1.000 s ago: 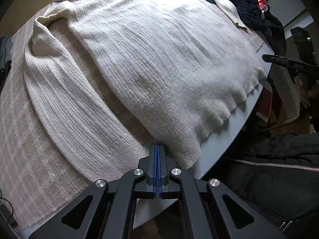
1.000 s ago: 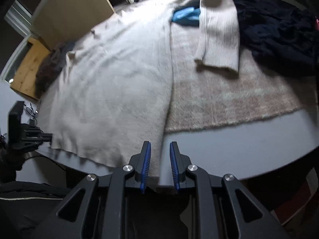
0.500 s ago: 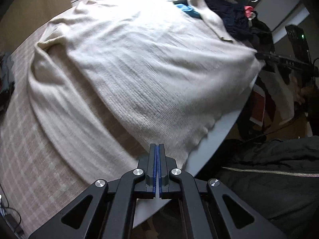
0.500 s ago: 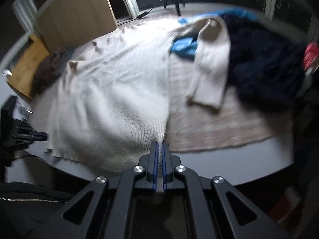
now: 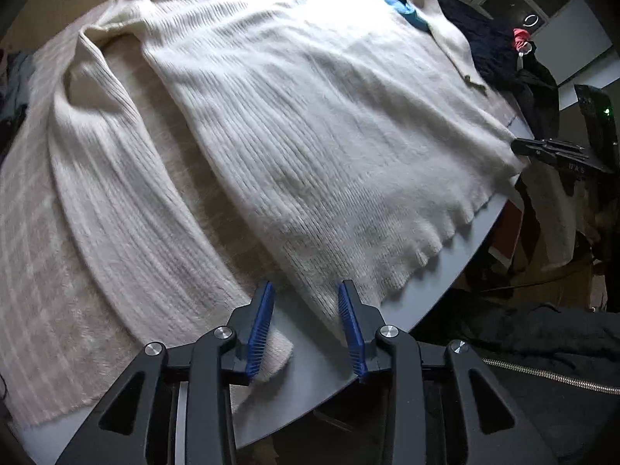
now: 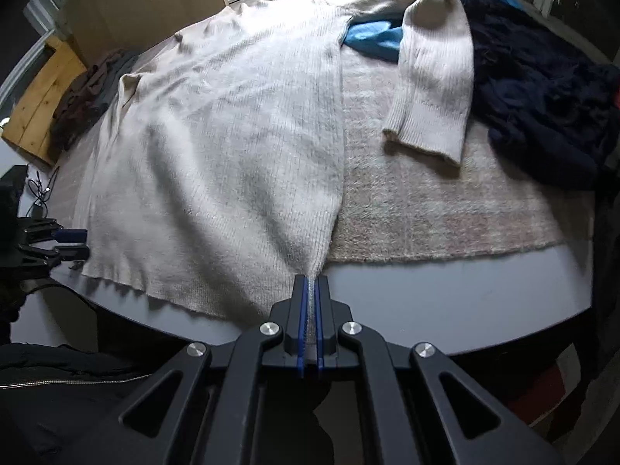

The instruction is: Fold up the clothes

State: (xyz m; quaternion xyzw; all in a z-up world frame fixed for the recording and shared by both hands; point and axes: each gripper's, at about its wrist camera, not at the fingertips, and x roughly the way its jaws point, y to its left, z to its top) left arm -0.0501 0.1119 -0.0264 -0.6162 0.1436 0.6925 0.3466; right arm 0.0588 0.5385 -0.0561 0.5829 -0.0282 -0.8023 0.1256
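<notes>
Left gripper point(image 5: 306, 327): jaws stood wide apart at the near edge of the desk, holding nothing; the sweater's near hem corner lay between the blue pads point(image 5: 259, 331), though whether they touched it could not be told.
Right gripper point(image 6: 309, 317): jaws nearly together, pinching the other hem corner of the sweater just off the near edge of the desk; cream knit showed between the pads.
Desk point(image 6: 445, 290): grey, rounded top, with a bare strip along its near edge.
Sweater point(image 5: 310, 124): cream ribbed knit, spread flat over the middle of the desk, hem at the near edge and collar toward the far edge.
Left sleeve point(image 5: 116, 201): ran down the desk beside the body, its cuff near the left gripper.
Right sleeve point(image 6: 434, 77): bent back toward the near edge, cuff resting on the blanket.
Blanket point(image 6: 426, 201): pale checked, fuzzy, lying under the sweater.
Blue garment point(image 6: 372, 37): tucked under the right sleeve near the far edge.
Dark clothes point(image 6: 542, 100): navy heap at the far right side of the desk, touching the right sleeve.
</notes>
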